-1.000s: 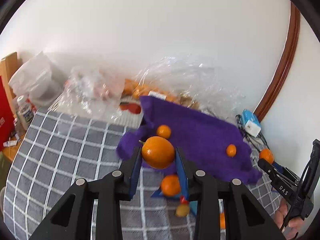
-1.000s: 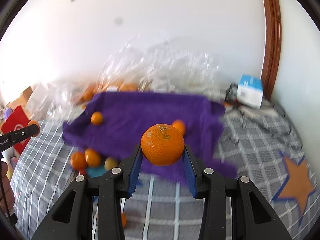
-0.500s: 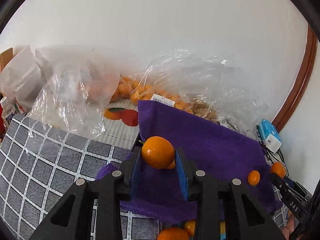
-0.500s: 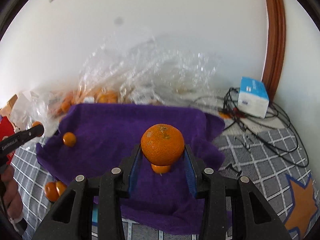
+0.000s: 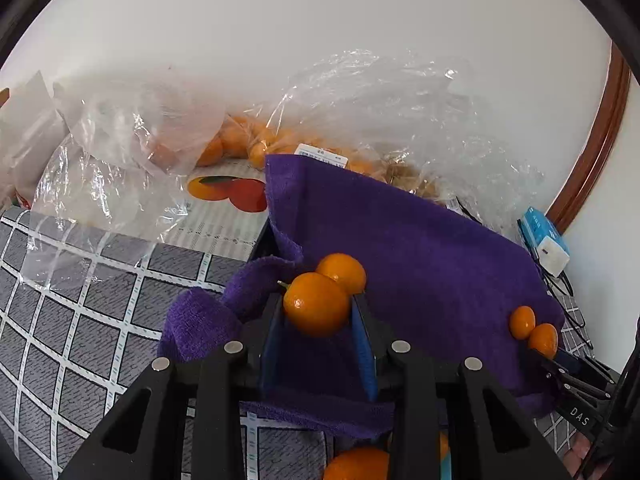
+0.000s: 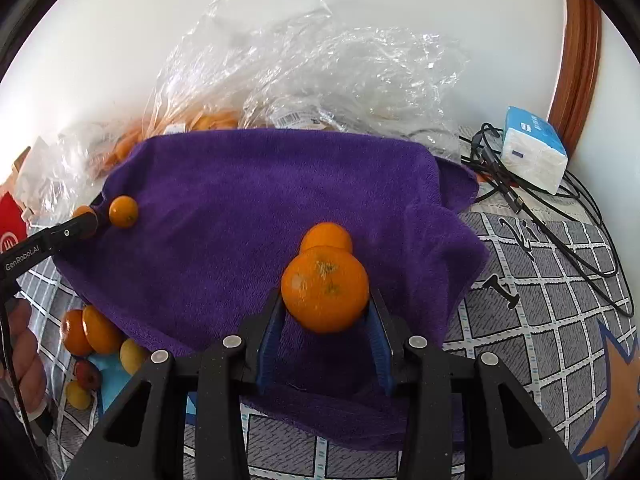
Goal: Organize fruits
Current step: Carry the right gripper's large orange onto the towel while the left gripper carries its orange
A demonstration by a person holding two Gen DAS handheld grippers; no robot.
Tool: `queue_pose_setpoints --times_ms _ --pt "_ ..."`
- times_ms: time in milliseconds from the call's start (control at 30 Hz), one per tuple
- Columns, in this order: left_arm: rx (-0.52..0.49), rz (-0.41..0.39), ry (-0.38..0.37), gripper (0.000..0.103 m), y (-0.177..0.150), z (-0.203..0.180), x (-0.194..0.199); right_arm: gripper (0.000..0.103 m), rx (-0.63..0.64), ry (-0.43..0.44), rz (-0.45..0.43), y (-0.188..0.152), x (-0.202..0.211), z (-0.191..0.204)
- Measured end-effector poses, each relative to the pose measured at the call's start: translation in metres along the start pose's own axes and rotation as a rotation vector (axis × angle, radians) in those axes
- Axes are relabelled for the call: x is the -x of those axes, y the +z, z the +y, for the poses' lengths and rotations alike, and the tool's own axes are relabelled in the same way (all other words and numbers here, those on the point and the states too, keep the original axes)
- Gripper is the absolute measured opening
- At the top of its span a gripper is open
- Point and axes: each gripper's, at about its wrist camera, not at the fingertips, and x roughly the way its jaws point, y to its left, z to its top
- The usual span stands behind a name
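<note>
A small mandarin (image 5: 317, 304) is clamped between the fingers of the left gripper (image 5: 318, 316), above the purple towel (image 5: 400, 248) edge. A larger mandarin (image 6: 325, 295) is pinched by the right gripper (image 6: 326, 312), just before a mandarin lying on the towel (image 6: 326, 237). Bagged fruit (image 5: 240, 140) is piled behind.

A home, by the look of it: a checked bedcover (image 6: 560, 320), shopping bags (image 6: 320, 68) of fruit against a white wall (image 5: 280, 20), a tissue pack (image 6: 534, 154), tangled charger cables (image 6: 560, 216).
</note>
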Motion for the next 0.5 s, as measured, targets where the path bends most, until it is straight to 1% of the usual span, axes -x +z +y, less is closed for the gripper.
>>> queue_pose_setpoints --times_ms 167,267,367,433,500 --pt "-0.058 -0.014 0.066 0.032 -0.006 -0.009 -0.003 0.04 0.003 -0.015 0.021 -0.002 -0.007 0.001" --pt "-0.07 -0.013 0.072 0.032 -0.007 -0.011 -0.004 0.04 0.003 -0.024 0.019 -0.002 -0.007 0.001" --pt "-0.076 -0.017 0.077 0.032 -0.007 -0.011 -0.004 0.043 0.009 -0.032 0.019 -0.002 -0.007 0.002" --pt "-0.085 -0.021 0.087 0.032 -0.008 -0.012 -0.003 0.053 0.01 -0.028 0.011 -0.002 -0.007 0.001" --pt "-0.098 -0.024 0.096 0.032 -0.009 -0.014 -0.003 0.058 0.004 -0.016 0.003 -0.002 -0.005 0.0"
